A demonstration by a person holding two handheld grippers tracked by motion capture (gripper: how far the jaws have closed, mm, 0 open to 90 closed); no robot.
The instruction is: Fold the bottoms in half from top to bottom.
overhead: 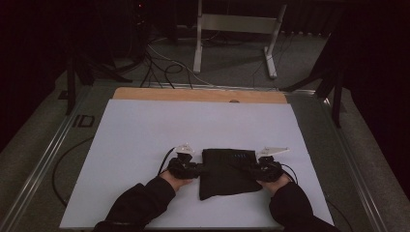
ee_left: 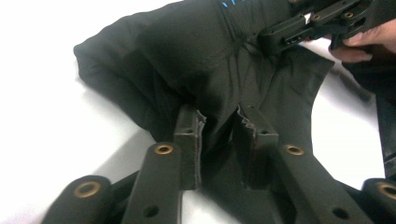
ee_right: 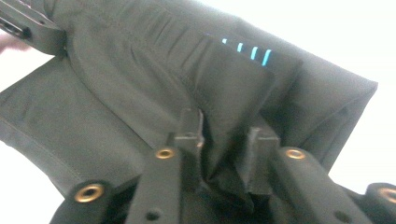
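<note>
A black folded garment (overhead: 227, 171) with small blue marks lies on the white board (overhead: 145, 130), near its front edge. My left gripper (overhead: 197, 169) is at the garment's left edge and my right gripper (overhead: 251, 170) at its right edge, each in a hand with a dark sleeve. In the left gripper view the jaws (ee_left: 219, 114) stand a little apart, a loose fold of the garment (ee_left: 187, 60) between them. The right gripper view has the same: its jaws (ee_right: 224, 123) are parted around a fold of the cloth (ee_right: 140, 93). Neither pair of pads visibly presses the fabric.
The white board rests on a table with a wooden strip (overhead: 198, 95) along its far edge. Beyond it stand a metal frame (overhead: 237, 24) and loose cables (overhead: 159, 65) on the floor. A cable (overhead: 63, 164) curves over the table's left side.
</note>
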